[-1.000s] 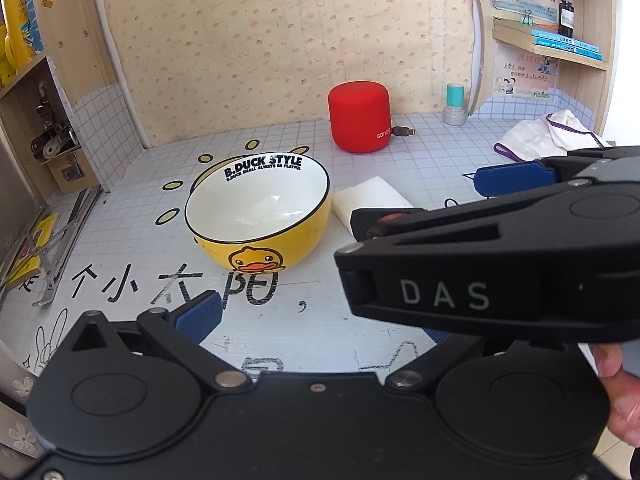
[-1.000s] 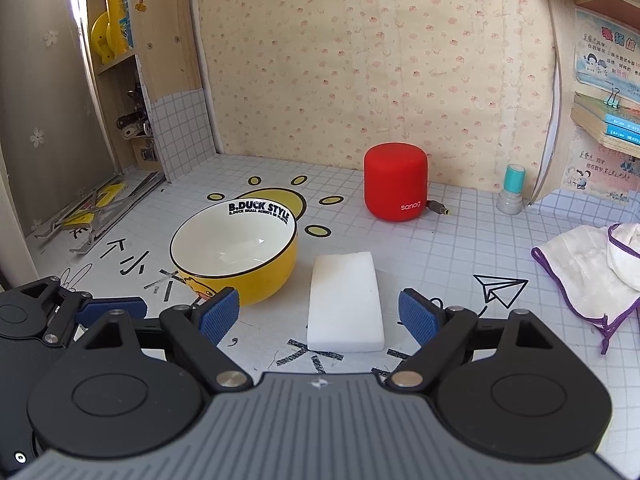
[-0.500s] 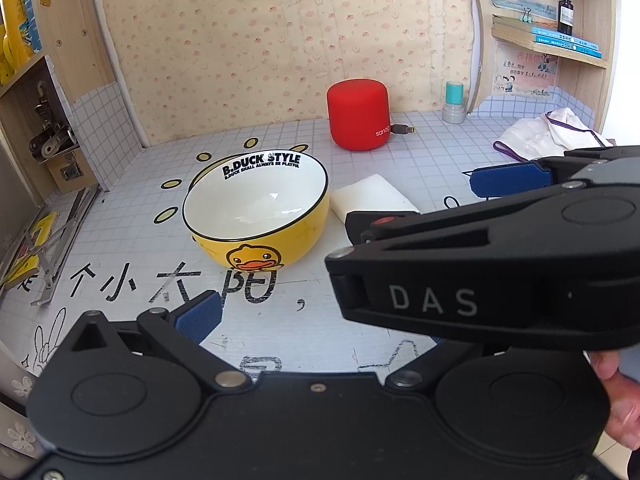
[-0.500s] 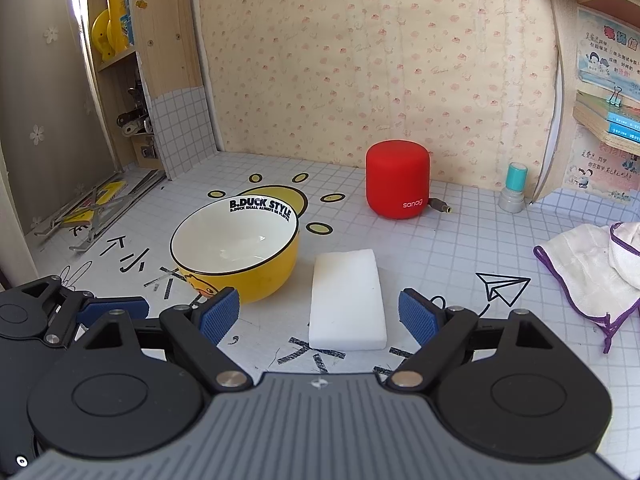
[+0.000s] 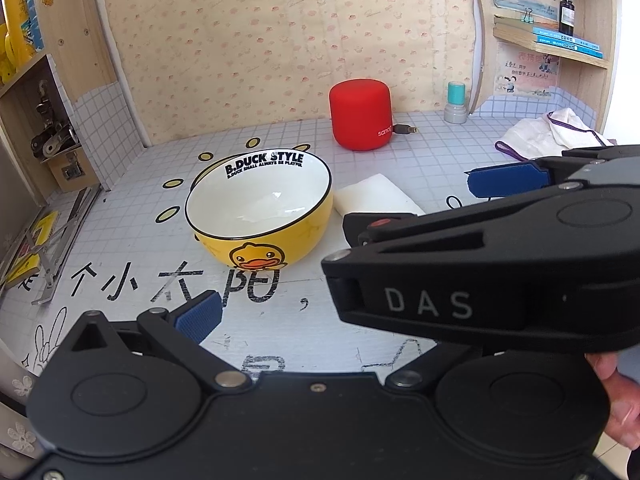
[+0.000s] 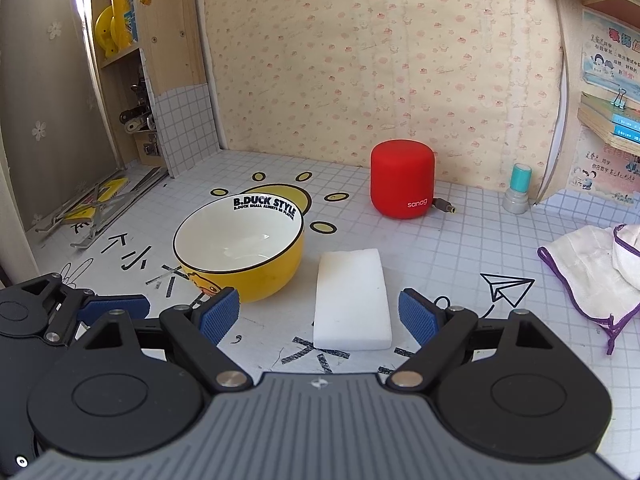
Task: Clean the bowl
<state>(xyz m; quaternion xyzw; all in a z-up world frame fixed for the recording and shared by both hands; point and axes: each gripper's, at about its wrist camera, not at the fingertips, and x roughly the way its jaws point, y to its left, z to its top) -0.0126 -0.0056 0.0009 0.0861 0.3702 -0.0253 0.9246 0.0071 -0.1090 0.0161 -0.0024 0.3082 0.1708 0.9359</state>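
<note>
Just red speaker [image 6: 402, 184] behind sponge [image 6: 352, 300], cloth [image 6: 592, 268] at rt.

Item: yellow ceramic bowl [image 6: 240, 256] and white rectangular sponge block [image 6: 352, 300]

Bowl: white glazed interior, black rim line, "B.DUCK STYLE" lettering inside, duck face outside; upright, empty, on the grid-patterned tabletop [image 6: 460, 256] over a printed sun. Sponge: flat, lengthwise, just beside the bowl on its right, not touching.
</note>
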